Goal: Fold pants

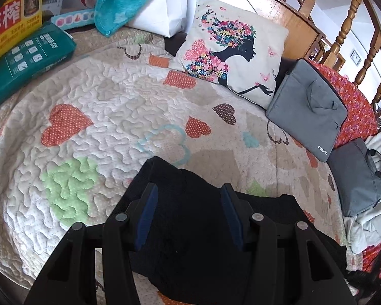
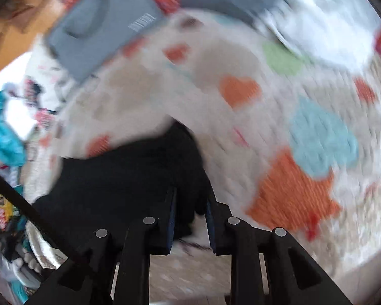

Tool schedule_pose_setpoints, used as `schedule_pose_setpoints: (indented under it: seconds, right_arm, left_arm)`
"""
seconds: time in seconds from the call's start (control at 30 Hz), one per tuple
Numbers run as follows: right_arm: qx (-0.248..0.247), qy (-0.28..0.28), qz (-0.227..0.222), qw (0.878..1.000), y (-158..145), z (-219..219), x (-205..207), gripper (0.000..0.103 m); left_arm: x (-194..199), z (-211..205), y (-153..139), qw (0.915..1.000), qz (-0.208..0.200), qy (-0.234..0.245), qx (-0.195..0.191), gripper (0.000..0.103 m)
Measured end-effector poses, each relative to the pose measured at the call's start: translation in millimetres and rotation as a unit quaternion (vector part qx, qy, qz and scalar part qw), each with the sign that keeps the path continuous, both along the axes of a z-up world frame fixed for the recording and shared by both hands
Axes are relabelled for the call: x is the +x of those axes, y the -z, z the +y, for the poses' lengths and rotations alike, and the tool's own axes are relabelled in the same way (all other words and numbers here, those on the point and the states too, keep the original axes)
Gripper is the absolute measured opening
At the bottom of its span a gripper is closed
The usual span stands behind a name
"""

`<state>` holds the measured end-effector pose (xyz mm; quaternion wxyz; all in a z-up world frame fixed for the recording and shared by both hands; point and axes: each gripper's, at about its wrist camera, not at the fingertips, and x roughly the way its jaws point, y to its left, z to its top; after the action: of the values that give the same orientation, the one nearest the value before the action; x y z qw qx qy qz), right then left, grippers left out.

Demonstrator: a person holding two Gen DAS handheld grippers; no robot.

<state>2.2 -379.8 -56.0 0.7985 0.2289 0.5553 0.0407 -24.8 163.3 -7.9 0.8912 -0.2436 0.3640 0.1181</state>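
The black pants (image 1: 190, 231) lie bunched on a quilted bedspread (image 1: 119, 96) printed with hearts. In the left wrist view my left gripper (image 1: 189, 194) points down over them. Its blue pads (image 1: 147, 216) stand well apart, and dark cloth fills the whole gap and spreads out past both fingers. The right wrist view is blurred by motion. There my right gripper (image 2: 190, 206) has its jaws narrow, pinching an edge of the pants (image 2: 127, 178), with pale quilt (image 2: 241, 132) showing just below the pinched cloth.
A printed pillow (image 1: 231, 48), two grey bags (image 1: 307, 109) (image 1: 355, 178) and a wooden railing (image 1: 343, 30) line the far and right sides. A green package (image 1: 25, 58), a teal blanket (image 1: 122, 0) and a white box (image 1: 165, 12) sit at the far left. A black cord (image 2: 25, 203) crosses the right view.
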Motion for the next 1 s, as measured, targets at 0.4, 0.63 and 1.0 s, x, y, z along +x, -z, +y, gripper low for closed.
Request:
schedule_pose_setpoints:
  seconds: [0.4,0.63,1.0]
  right_arm:
    - [-0.023,0.0,-0.021,1.0,-6,16,27,0.073]
    - [0.057,-0.047,-0.024,0.997,-1,33,34,0.025]
    - [0.245,-0.24,-0.083,0.936,-57,149,40,0.012]
  left_arm:
    - [-2,-2,1,0.9997,-0.001,0.023,-0.004,0.05]
    - [1,-29,-7,0.9961,-0.023,0.084,0.017,0.05]
    - [15,-148,5,0.9583,-0.018,0.285,0.009,0.053]
